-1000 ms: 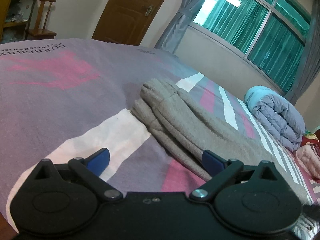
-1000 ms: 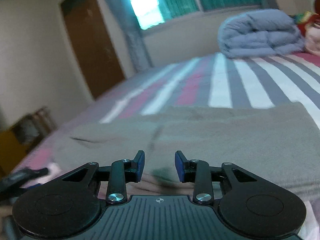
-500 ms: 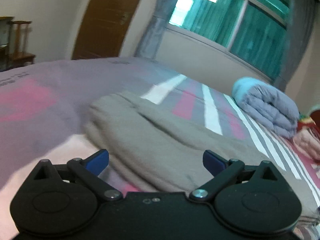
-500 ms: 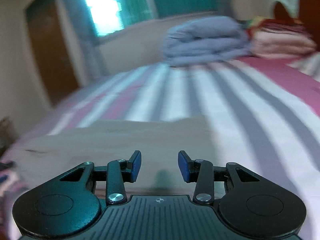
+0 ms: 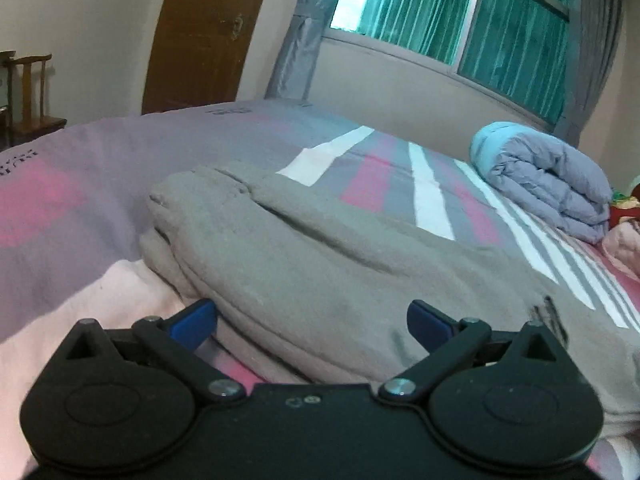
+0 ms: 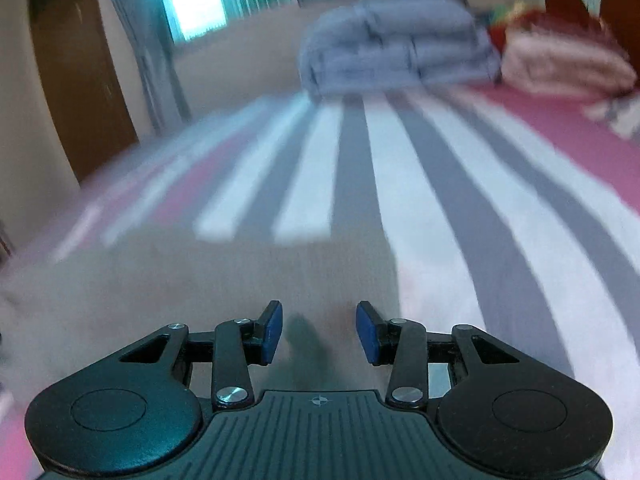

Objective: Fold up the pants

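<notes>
Grey pants (image 5: 304, 264) lie folded lengthwise on the striped bed, waistband end at the left in the left wrist view. My left gripper (image 5: 312, 320) is open wide, low over the near edge of the pants near the waist, with the cloth lying between and beyond its blue pads (image 5: 196, 318). In the blurred right wrist view, the pants (image 6: 224, 276) end in a straight edge just right of my right gripper (image 6: 319, 330). That gripper is open a moderate gap above the grey cloth, with nothing pinched between its pads (image 6: 272, 330).
The bed sheet (image 6: 460, 216) has white, grey and pink stripes. A folded blue-grey quilt (image 5: 548, 184) and pink bedding (image 6: 560, 60) sit at the far end under the window. A brown door (image 5: 204, 36) and a wooden chair (image 5: 32, 96) stand beyond the bed.
Both grippers slid along the pants: the left one came closer to the waist end, the right one travelled toward the leg end. The right jaws widened a little.
</notes>
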`<action>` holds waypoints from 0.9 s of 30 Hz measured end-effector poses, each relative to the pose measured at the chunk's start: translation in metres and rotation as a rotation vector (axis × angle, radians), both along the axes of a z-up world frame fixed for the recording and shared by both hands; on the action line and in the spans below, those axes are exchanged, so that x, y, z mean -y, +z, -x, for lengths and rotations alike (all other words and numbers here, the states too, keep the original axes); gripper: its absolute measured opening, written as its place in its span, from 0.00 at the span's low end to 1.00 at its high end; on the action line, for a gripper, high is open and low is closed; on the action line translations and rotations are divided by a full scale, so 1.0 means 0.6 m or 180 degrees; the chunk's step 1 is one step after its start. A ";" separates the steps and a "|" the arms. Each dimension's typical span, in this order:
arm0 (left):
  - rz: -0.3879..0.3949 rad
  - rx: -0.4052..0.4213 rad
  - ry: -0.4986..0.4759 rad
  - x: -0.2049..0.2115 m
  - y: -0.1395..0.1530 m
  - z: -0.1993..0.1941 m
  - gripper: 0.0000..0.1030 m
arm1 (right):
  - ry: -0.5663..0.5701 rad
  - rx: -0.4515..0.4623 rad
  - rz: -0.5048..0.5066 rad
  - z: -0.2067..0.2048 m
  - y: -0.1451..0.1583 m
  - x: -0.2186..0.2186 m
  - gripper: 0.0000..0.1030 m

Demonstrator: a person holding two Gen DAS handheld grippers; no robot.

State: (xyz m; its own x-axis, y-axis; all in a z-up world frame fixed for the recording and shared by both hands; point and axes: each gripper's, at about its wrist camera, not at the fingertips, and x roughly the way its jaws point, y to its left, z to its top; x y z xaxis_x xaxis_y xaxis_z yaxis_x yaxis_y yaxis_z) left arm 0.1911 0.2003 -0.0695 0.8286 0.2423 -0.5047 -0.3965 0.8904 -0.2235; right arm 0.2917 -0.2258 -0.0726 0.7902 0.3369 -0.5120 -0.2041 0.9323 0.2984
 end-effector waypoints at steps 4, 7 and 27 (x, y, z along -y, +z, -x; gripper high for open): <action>-0.0104 -0.0179 -0.0004 0.009 -0.022 -0.017 0.94 | 0.0048 -0.0316 0.0076 -0.077 -0.027 -0.014 0.41; -0.0129 -0.0218 -0.0017 0.009 -0.025 -0.019 0.94 | 0.0101 -0.0296 0.0027 -0.081 -0.029 -0.017 0.50; 0.1620 0.0492 0.0098 -0.152 -0.056 0.026 0.89 | -0.1101 0.0018 -0.0845 0.153 -0.011 0.168 0.63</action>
State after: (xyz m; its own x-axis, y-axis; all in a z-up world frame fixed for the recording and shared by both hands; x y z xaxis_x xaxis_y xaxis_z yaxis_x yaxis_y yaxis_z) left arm 0.1752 0.2914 -0.1032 0.8990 0.0239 -0.4373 -0.3489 0.6425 -0.6823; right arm 0.1999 -0.3264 -0.0794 0.8821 0.1714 -0.4388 0.1044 0.8372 0.5368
